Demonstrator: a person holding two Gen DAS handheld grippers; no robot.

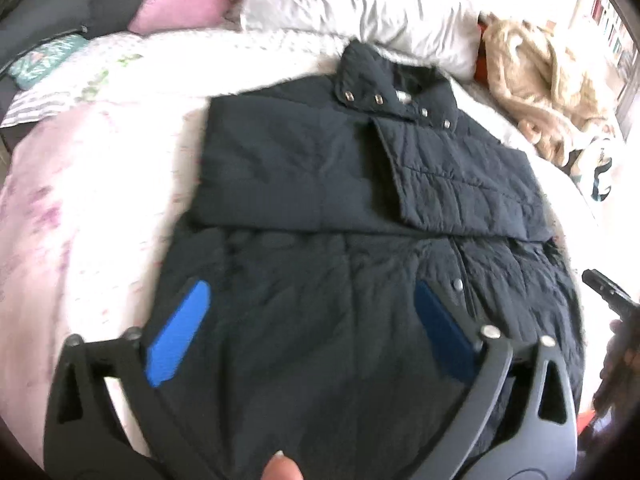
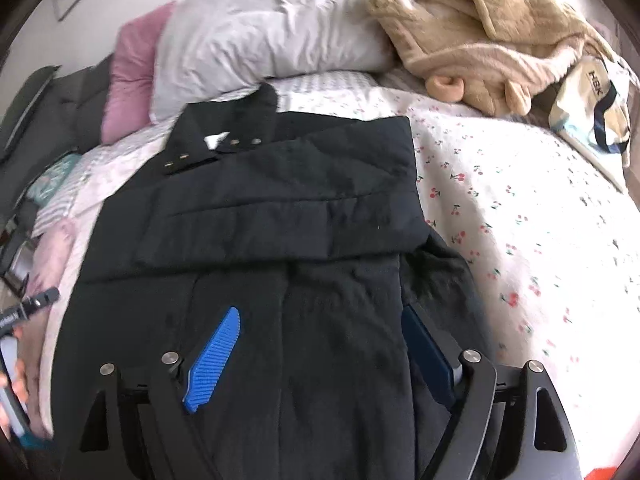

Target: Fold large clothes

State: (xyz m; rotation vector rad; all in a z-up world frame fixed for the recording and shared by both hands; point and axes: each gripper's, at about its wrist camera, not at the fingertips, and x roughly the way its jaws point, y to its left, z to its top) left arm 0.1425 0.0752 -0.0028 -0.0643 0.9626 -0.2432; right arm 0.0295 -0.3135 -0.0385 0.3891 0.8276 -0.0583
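A dark navy quilted jacket [image 1: 320, 184] lies flat on the bed, collar with metal snaps at the far end, both sleeves folded across its chest. It also shows in the right wrist view [image 2: 280, 200]. My left gripper [image 1: 316, 296] is open, its blue pads [image 1: 180, 336] spread over the jacket's lower part. My right gripper [image 2: 324, 320] is open, its blue pads [image 2: 216, 360] spread over the jacket's lower right part. Neither holds cloth. The jacket's hem is hidden under the grippers.
The bed has a white cherry-print cover [image 2: 520, 200]. A white pillow [image 2: 260, 36] and a pink pillow [image 2: 128, 76] lie behind the jacket. A beige fleece garment [image 2: 492, 28] and a bag [image 2: 592, 100] lie at the far right.
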